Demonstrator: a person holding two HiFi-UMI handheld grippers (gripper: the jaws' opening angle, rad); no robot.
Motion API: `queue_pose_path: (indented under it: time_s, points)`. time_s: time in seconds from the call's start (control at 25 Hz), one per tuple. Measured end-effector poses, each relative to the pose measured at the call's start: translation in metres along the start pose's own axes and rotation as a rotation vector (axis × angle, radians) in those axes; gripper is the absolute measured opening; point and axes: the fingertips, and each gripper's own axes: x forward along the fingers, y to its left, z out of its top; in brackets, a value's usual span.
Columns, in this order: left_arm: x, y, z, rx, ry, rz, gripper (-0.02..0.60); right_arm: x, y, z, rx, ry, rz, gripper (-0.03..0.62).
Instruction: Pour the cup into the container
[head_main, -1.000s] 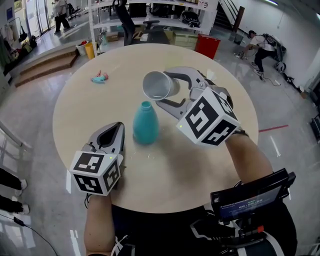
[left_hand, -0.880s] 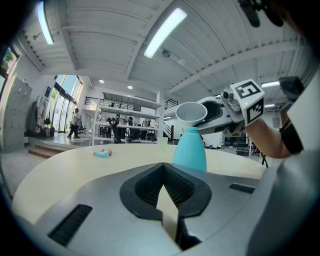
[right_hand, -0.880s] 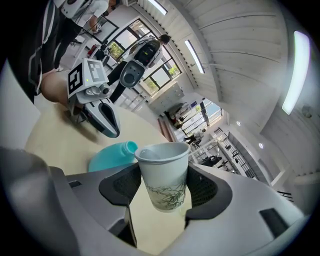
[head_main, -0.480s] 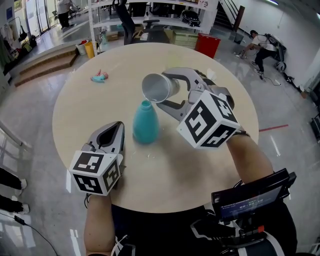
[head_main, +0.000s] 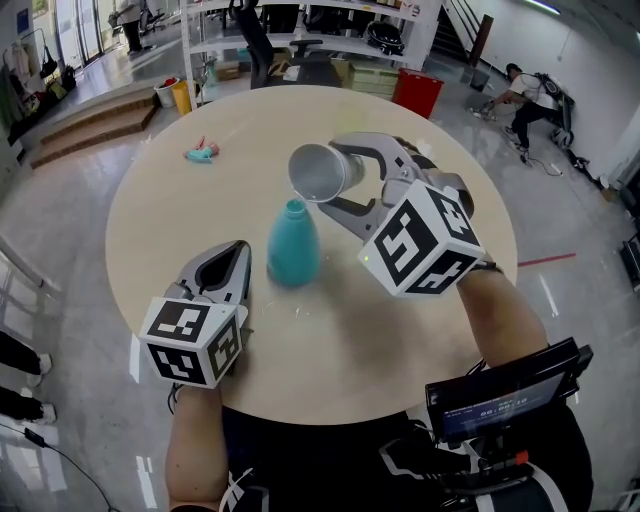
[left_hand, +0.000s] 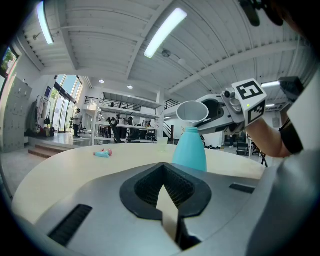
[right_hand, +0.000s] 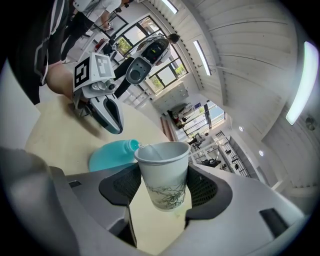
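Note:
A white paper cup with a green sprig print lies tipped on its side in the air, and my right gripper is shut on it. Its mouth faces left, with the rim just above the neck of the teal bottle, which stands upright mid-table. In the right gripper view the cup sits between the pads and the bottle lies behind its rim. My left gripper rests on the table left of the bottle, shut and empty. From the left gripper view the bottle stands under the cup.
The round beige table also carries a small pink and teal object at its far left. Beyond the table are a red bin, shelving with an office chair, and a person crouching at the far right.
My right gripper has rolled slightly with the cup in it, which stays over the bottle's neck. The left gripper and the bottle have not moved.

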Motion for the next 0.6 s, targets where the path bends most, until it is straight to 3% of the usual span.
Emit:
queue_pose_path:
  time_s: [0.6]
  points:
    - [0.0041, 0.0028, -0.0019, 0.000, 0.000, 0.001, -0.006, 0.0038, -0.0053, -0.0018, -0.024, 0.010, -0.015, 0.292]
